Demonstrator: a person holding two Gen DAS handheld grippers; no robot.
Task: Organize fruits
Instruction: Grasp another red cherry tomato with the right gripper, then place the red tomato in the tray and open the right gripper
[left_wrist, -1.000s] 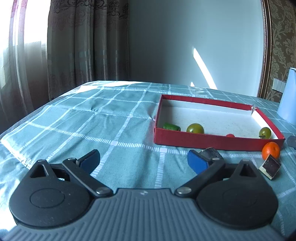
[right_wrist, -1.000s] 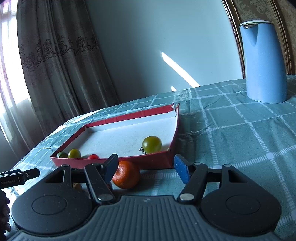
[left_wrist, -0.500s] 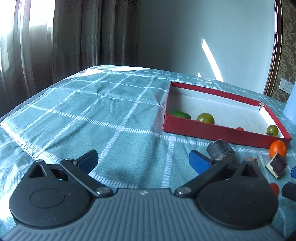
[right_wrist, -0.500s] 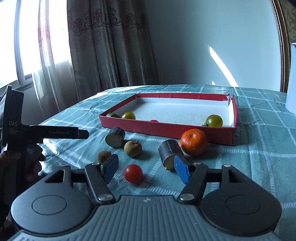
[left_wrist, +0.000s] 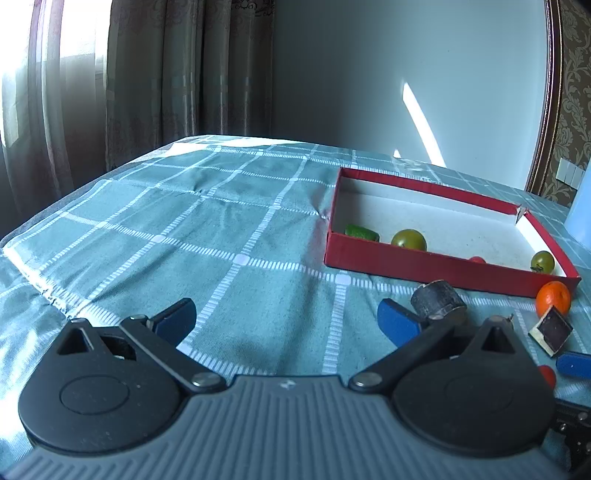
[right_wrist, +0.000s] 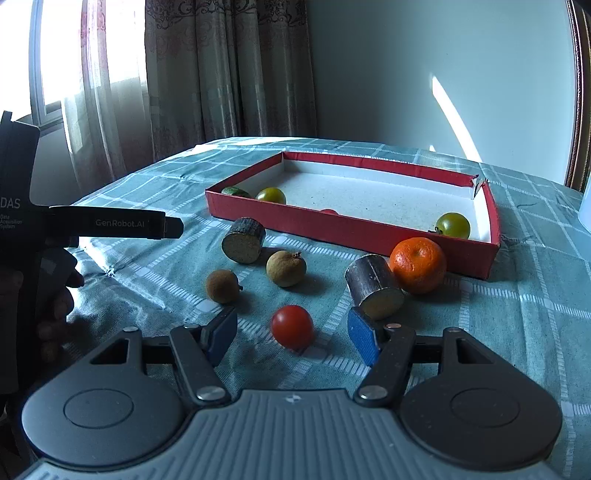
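Since a second ago your right gripper (right_wrist: 293, 334) has swung leftward along the near wall of the box, away from the tangerine (right_wrist: 418, 264) it then had at its left pad, and now frames the loose fruit on the cloth. Its jaws are parted and grasp nothing. A red cherry tomato (right_wrist: 292, 326) lies between the blue pads, closer to 12 o'clock than to either pad, touching neither. A cut cylinder (right_wrist: 373, 290) lies on its side at 1 o'clock, just beyond the right pad, with the tangerine touching or nearly touching it at 2 o'clock. At 11 o'clock sit two brown longans (right_wrist: 222, 285), and a second cylinder (right_wrist: 243, 240) lies beyond them. The red box (right_wrist: 351, 230) stretches across 12 to 2 o'clock; inside it are two green tomatoes (right_wrist: 453, 225), a dark green piece at the far-left corner and a small red fruit by the near wall.

Your left gripper (left_wrist: 286, 322) has barely shifted. It is released, jaws wide over bare checked tablecloth (left_wrist: 221, 236), nothing between them. From it the red box lies at 1 o'clock, a cylinder just past its right pad, the tangerine at 2 o'clock beside the box's near corner. Your left hand (right_wrist: 48, 295) shows at 9 o'clock in the right wrist view.
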